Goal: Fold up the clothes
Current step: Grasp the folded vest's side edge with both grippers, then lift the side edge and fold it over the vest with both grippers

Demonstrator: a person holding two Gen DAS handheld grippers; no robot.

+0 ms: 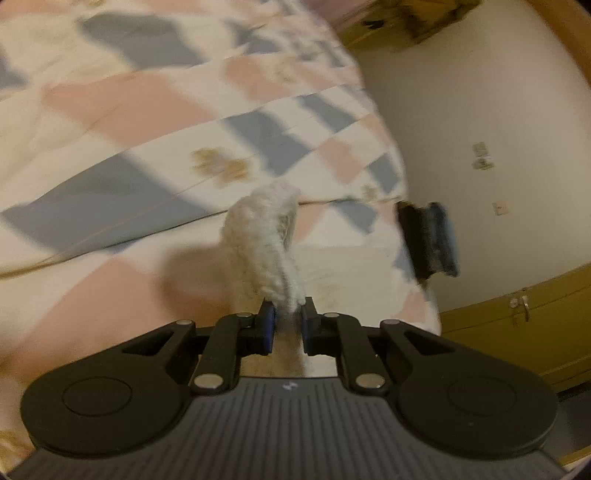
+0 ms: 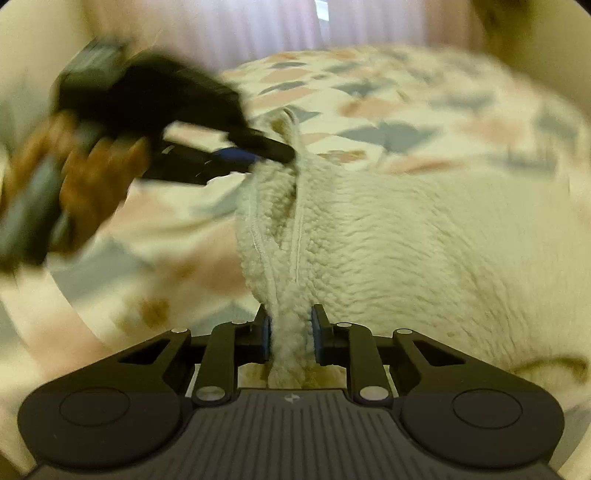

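Observation:
A cream fleece garment (image 2: 388,236) lies on a bed with a patchwork quilt (image 1: 122,110) of pink, grey and white patches. My left gripper (image 1: 288,317) is shut on a bunched edge of the fleece garment (image 1: 266,236), which rises ahead of the fingers. My right gripper (image 2: 291,332) is shut on another part of the same edge, the cloth pinched between its blue pads. In the right wrist view the left gripper (image 2: 266,155), blurred and held by a hand (image 2: 96,173), grips the fleece edge further along. The right gripper's fingers (image 1: 428,236) show at the right of the left wrist view.
The bed's edge (image 1: 399,177) drops off to a pale floor (image 1: 480,110) on the right. A yellow-brown cabinet (image 1: 517,325) with a latch stands beside the bed. Pale curtains (image 2: 295,33) hang behind the bed's far end.

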